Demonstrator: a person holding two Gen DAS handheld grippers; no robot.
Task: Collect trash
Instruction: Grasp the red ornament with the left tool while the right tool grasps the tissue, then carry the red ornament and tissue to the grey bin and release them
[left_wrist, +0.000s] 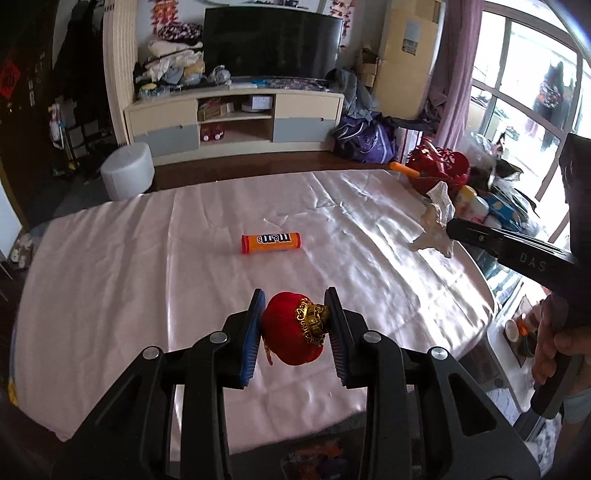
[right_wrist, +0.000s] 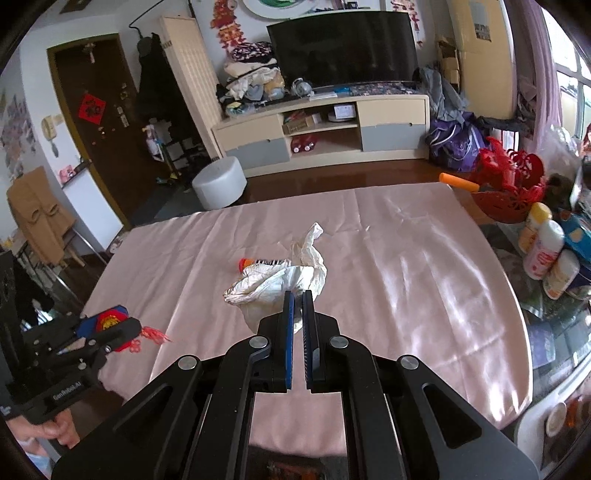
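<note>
My left gripper (left_wrist: 295, 325) is shut on a small red velvet lantern ornament (left_wrist: 291, 332) with a gold cap, held above the pink cloth near the table's front edge. It also shows in the right wrist view (right_wrist: 110, 325) at the lower left. My right gripper (right_wrist: 298, 299) is shut on a crumpled white tissue (right_wrist: 280, 277), lifted over the table; in the left wrist view the tissue (left_wrist: 436, 221) hangs at the right. An orange M&M's tube (left_wrist: 271, 243) lies on the cloth mid-table, partly hidden behind the tissue in the right wrist view (right_wrist: 245, 263).
The table is covered by a shiny pink cloth (left_wrist: 147, 277). At its far right stand a red cut-out basket (right_wrist: 509, 184), an orange stick (right_wrist: 458, 182) and several bottles (right_wrist: 543, 251). A white stool (left_wrist: 127, 170) and a TV cabinet (left_wrist: 236, 118) stand beyond.
</note>
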